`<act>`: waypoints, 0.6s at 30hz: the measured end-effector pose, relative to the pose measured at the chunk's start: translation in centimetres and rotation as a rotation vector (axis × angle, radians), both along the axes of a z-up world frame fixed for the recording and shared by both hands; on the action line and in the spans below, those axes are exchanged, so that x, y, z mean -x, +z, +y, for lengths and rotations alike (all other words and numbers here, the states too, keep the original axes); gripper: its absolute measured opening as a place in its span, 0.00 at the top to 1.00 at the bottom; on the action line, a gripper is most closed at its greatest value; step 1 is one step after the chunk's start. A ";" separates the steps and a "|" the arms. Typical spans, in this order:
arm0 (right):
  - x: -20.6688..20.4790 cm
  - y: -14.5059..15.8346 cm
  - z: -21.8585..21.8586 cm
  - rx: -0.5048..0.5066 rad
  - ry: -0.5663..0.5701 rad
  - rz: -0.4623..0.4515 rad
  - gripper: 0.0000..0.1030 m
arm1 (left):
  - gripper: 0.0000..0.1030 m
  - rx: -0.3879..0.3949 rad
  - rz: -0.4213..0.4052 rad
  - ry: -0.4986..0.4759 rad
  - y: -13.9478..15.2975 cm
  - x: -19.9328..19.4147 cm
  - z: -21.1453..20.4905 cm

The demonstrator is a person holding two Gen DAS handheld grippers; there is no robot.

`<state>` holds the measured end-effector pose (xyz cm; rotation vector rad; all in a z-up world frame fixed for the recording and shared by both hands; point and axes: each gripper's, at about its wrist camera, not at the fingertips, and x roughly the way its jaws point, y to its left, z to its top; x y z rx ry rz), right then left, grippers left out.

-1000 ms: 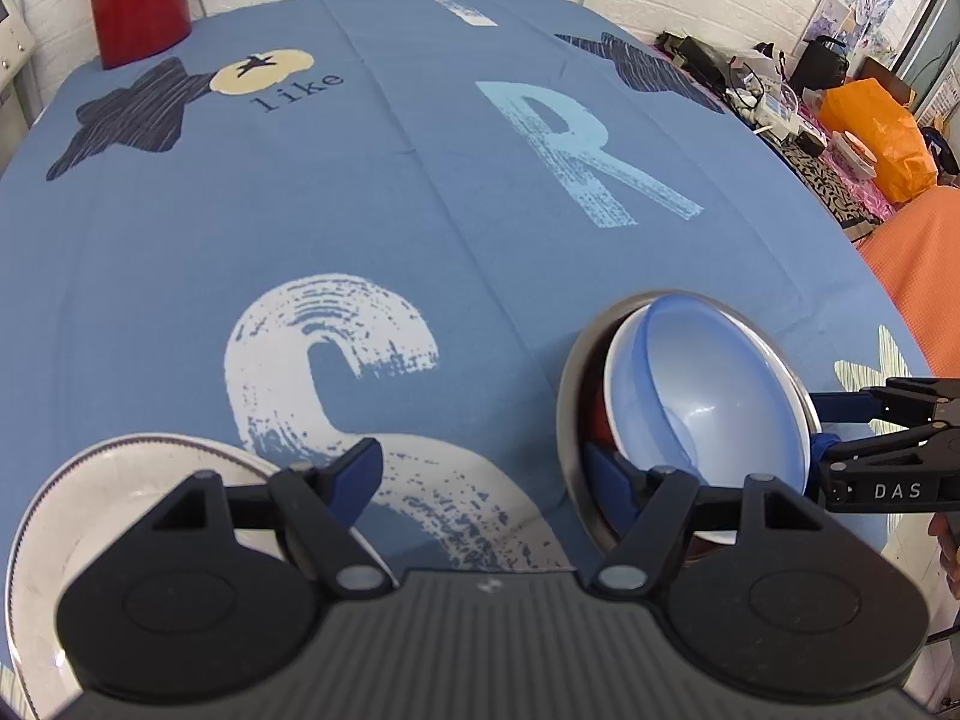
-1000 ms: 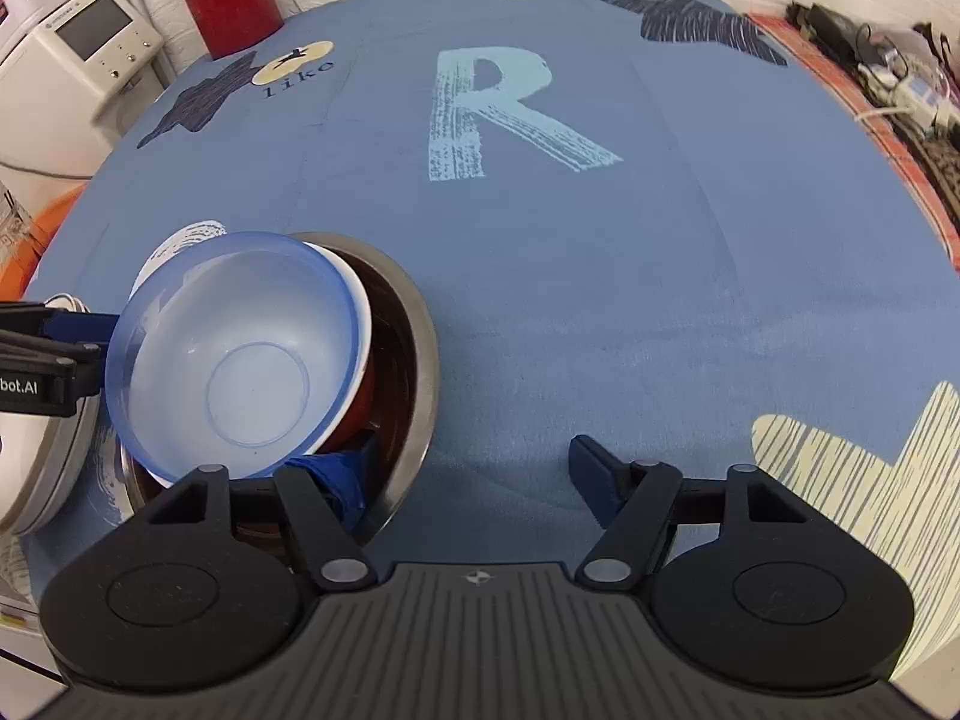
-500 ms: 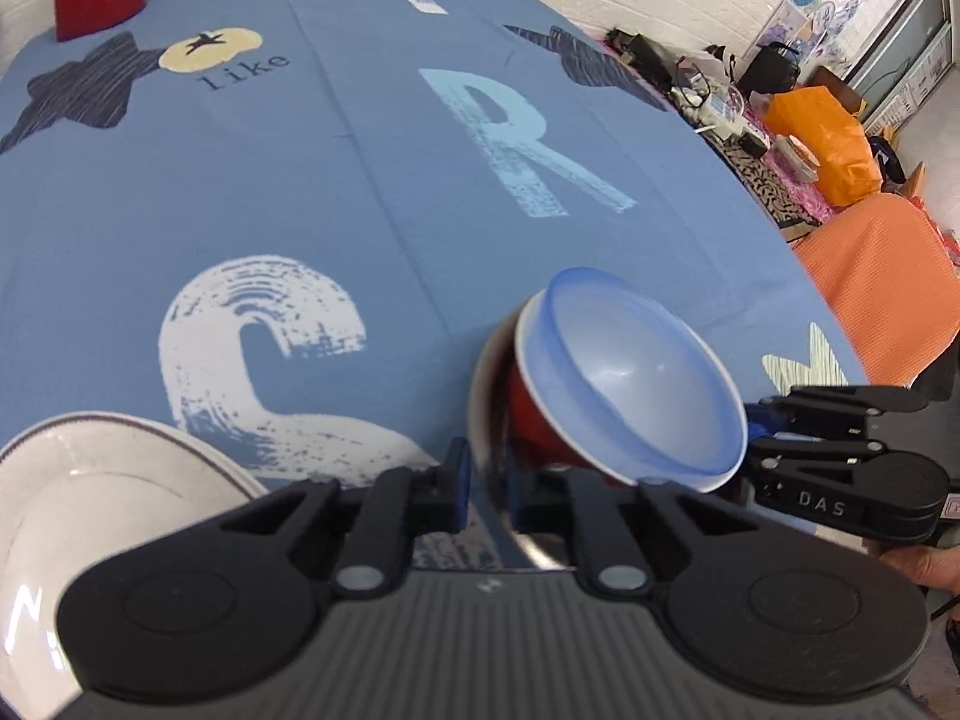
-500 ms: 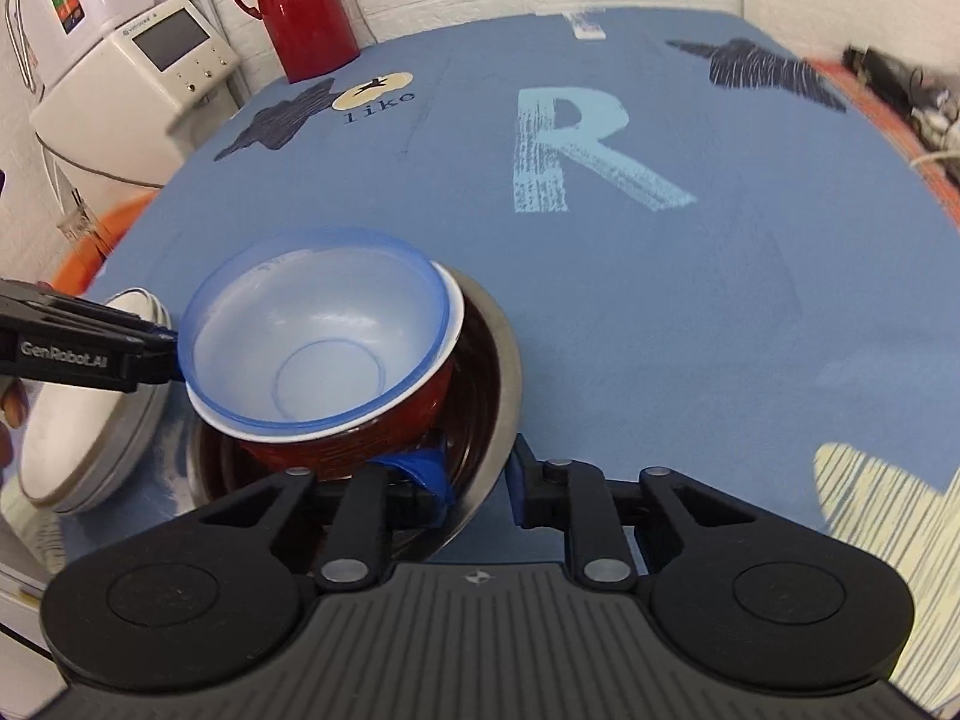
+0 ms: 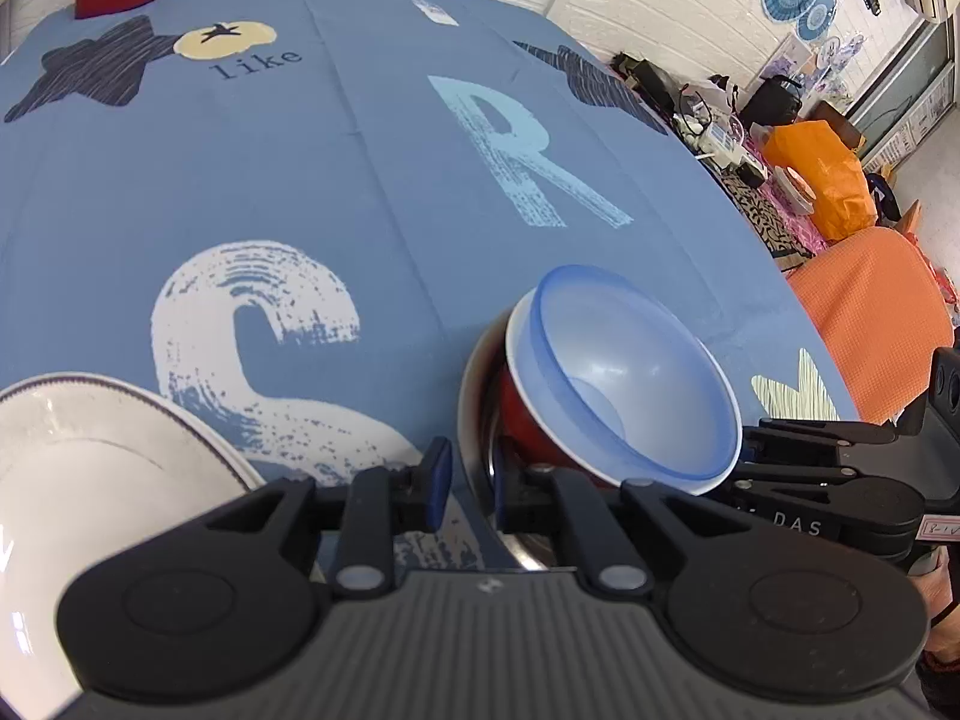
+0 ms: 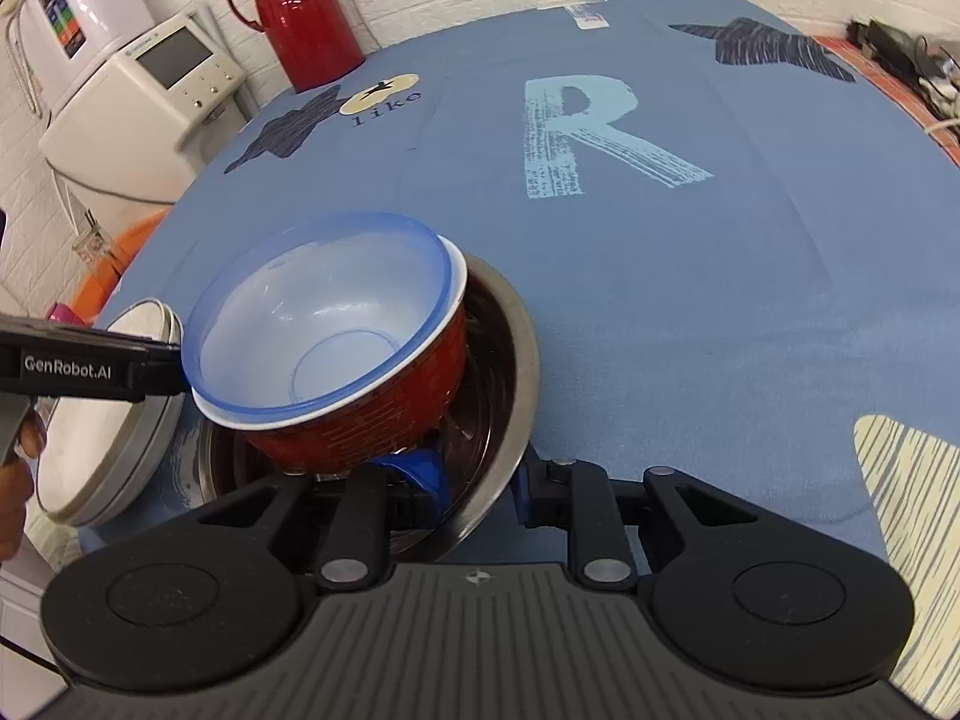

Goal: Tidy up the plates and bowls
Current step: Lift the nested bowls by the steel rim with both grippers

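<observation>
Both hand-held grippers have closed on the rim of a steel bowl [image 6: 510, 360] at the near edge of a blue printed tablecloth [image 6: 690, 276]. A second ago their jaws stood wide open; now each is pinched down to the thickness of the metal wall. The left gripper [image 5: 467, 483] has one blue pad outside the rim and one inside, and the right gripper [image 6: 480, 489] grips the opposite side the same way. The stack has also risen and tipped since then, which suggests the nested set is being lifted as one unit, probably for carrying toward the plates.

Inside the steel bowl sits a red bowl [image 6: 384, 420] with a white lining, and nested in that a translucent blue plastic bowl [image 6: 318, 324]. The two inner bowls lean toward the left gripper's side and are held by nothing but their own fit, so they could slide if the tilt grows.

Just beside the stack, to the left, lies a white plate [image 5: 90, 480] with a dark-edged rim; the right wrist view shows what looks like more than one plate there, though the count is unclear and the gripper body cuts off the lower part. Whether the steel bowl's base has cleared the cloth is hidden behind the gripper housings.

Farther back stand a red thermos jug [image 6: 300, 18] and a white countertop appliance [image 6: 150, 96].
</observation>
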<state>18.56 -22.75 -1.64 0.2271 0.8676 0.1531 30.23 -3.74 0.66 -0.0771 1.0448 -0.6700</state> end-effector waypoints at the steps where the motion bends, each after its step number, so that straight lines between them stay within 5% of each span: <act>1: 0.2 0.0 0.1 0.010 0.004 -0.009 0.95 | 1.00 0.004 0.000 -0.005 0.0 0.1 0.0; 11: 0.5 0.4 0.1 0.001 -0.002 -0.042 0.94 | 1.00 0.004 -0.025 -0.004 0.3 0.4 -0.3; 18: 0.0 2.9 1.4 0.004 0.028 -0.090 0.91 | 1.00 0.019 -0.069 0.025 3.1 0.4 1.1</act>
